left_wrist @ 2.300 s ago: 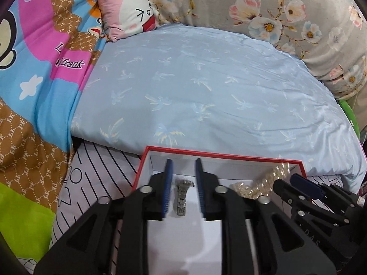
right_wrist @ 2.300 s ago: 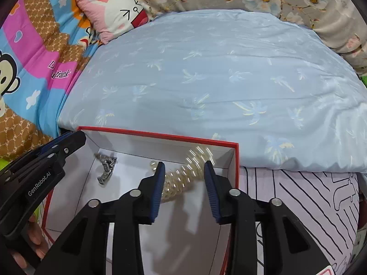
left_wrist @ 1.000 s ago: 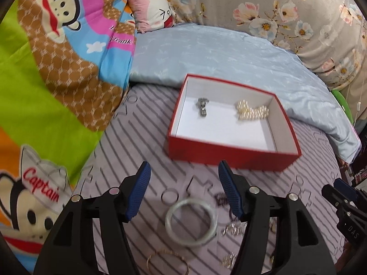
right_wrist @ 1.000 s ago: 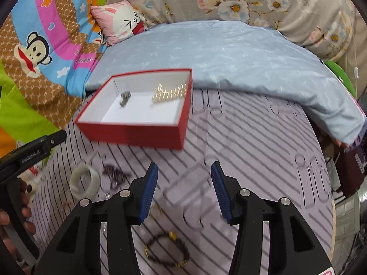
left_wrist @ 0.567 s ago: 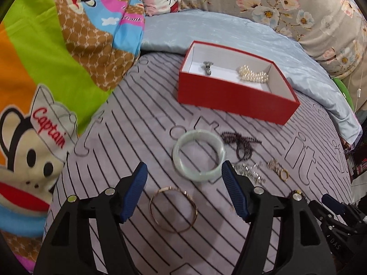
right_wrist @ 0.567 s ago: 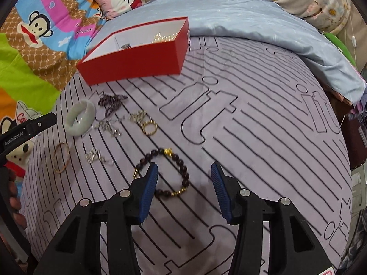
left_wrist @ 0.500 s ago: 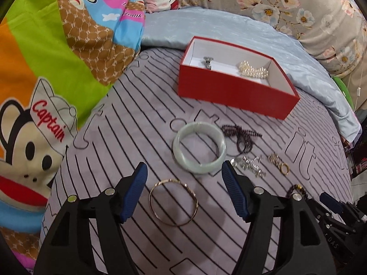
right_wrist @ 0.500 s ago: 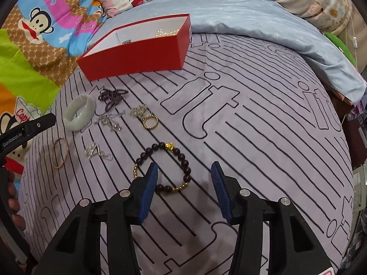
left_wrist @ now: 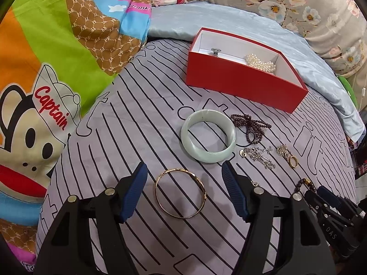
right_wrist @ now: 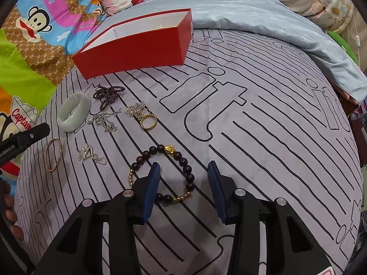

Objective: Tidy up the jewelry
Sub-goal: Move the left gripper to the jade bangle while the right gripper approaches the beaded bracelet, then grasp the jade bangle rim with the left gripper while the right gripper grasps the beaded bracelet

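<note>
- Left gripper (left_wrist: 183, 174) hangs over the striped lilac sheet (left_wrist: 137, 126) with its blue-padded jaws spread wide, nothing between the pads.
- Thin gold bangle (left_wrist: 180, 193) lies flat on the sheet, framed in the gap between those fingers; whether it touches either pad can't be told.
- In the left wrist view the bangle reads as a slight oval, long axis running from upper left to lower right, with a small clasp on its right side.
- Just beyond the fingertips sits the pale green jade bangle (left_wrist: 208, 135), flat, opening up, close to the right-hand pad (left_wrist: 231, 181).
- Right of the jade bangle: a tangle of dark purple beads (left_wrist: 251, 127), a silver chain (left_wrist: 258, 154), a small gold ring (left_wrist: 293, 161).
- Farther back, the red box (left_wrist: 240, 81) stands open, long side facing the camera, with a pearl bracelet (left_wrist: 260, 61) and a small silver piece (left_wrist: 215, 51) inside.
- Right gripper (right_wrist: 183, 171) is also wide open and grips nothing.
- Dark bead bracelet (right_wrist: 165, 175) with gold beads and a gold charm lies flat as a loop; its right half shows between the fingers, its left arc passes behind the left pad (right_wrist: 151, 188).
- The charm points away from the gripper, toward the box.
- Silver earrings (right_wrist: 88, 154) lie to the left of that bracelet.
</note>
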`<state>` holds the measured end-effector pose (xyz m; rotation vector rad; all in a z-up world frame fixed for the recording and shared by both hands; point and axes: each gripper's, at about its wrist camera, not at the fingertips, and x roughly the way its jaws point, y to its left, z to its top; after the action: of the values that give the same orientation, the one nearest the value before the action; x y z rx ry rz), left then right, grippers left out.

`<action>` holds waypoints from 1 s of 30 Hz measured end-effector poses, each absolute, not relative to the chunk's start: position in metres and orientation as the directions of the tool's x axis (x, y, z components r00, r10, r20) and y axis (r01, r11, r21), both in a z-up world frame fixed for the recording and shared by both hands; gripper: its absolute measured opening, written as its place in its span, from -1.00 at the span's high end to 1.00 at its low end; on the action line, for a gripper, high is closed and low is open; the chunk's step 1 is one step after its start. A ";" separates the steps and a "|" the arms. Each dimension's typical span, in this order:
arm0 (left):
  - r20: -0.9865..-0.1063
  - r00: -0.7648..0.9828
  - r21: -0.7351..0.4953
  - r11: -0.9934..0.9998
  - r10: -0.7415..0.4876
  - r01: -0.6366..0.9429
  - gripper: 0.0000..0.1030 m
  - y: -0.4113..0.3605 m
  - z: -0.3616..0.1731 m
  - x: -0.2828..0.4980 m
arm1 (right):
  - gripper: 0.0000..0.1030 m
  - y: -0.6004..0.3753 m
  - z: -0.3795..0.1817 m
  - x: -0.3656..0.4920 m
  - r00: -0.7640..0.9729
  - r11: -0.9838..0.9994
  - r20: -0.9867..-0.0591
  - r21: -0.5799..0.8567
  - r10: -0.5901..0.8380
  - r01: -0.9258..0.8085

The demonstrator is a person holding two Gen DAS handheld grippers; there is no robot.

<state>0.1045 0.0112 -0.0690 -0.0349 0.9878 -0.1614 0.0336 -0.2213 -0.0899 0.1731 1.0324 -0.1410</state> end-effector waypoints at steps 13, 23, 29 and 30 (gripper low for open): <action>-0.830 0.537 -0.100 0.987 -0.152 0.126 -0.26 0.009 -0.070 0.108 | 0.84 -0.219 -0.091 0.033 0.503 0.982 -0.863 0.040 -0.059 0.185; -0.829 0.538 -0.104 0.988 -0.150 0.115 -0.26 0.012 -0.070 0.122 | 0.86 -0.222 -0.088 0.031 0.500 0.977 -0.865 0.079 -0.030 0.196; -0.830 0.540 -0.097 0.989 -0.141 0.109 -0.23 0.010 -0.074 0.141 | 0.86 -0.219 -0.082 0.030 0.512 0.977 -0.859 0.096 -0.016 0.191; -0.831 0.540 -0.094 0.990 -0.137 0.108 -0.21 0.009 -0.075 0.145 | 0.86 -0.219 -0.080 0.030 0.514 0.977 -0.858 0.098 -0.014 0.190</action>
<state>0.1446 0.0094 -0.0750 -0.0326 0.9903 -0.1457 0.0299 -0.2187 -0.0803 0.1880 1.0251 -0.1231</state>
